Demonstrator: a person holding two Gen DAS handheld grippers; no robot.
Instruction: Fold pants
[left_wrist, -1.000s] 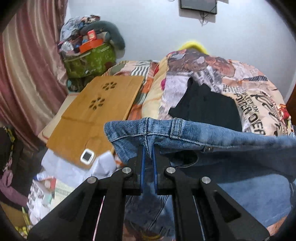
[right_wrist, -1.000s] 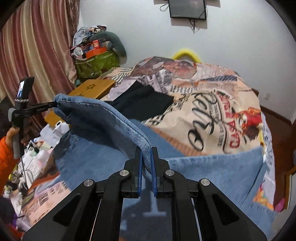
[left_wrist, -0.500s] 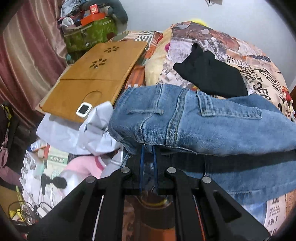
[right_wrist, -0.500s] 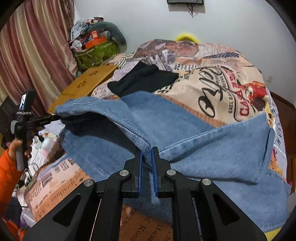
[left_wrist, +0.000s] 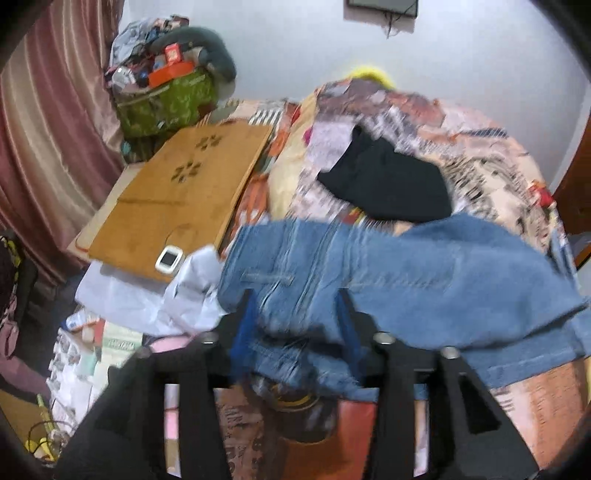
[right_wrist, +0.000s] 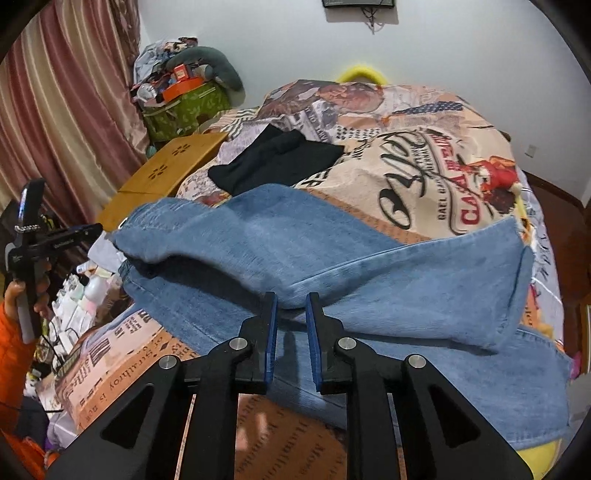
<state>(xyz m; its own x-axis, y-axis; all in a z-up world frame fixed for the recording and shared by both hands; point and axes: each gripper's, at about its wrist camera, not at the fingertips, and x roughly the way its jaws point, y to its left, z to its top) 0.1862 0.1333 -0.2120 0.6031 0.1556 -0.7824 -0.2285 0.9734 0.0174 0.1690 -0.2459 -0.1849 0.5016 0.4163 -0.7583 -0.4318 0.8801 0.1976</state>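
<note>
Blue jeans lie folded over on the patterned bed cover, top layer draped over the lower one. In the left wrist view the jeans' waist end lies just beyond my fingers. My left gripper is open, its blue pads apart at either side of the denim edge; this view is blurred. My right gripper is open, its jaws parted at the fold's near edge, not holding it. The left gripper also shows in the right wrist view, at the jeans' far left end.
A black garment lies on the bed behind the jeans. A wooden lap desk with a small white device sits left of the bed, over white cloth. A green bag and curtain stand left.
Both grippers have opened and let go of the jeans. The top layer now rests on the lower layer on the bed, and both grippers have drawn back slightly.
</note>
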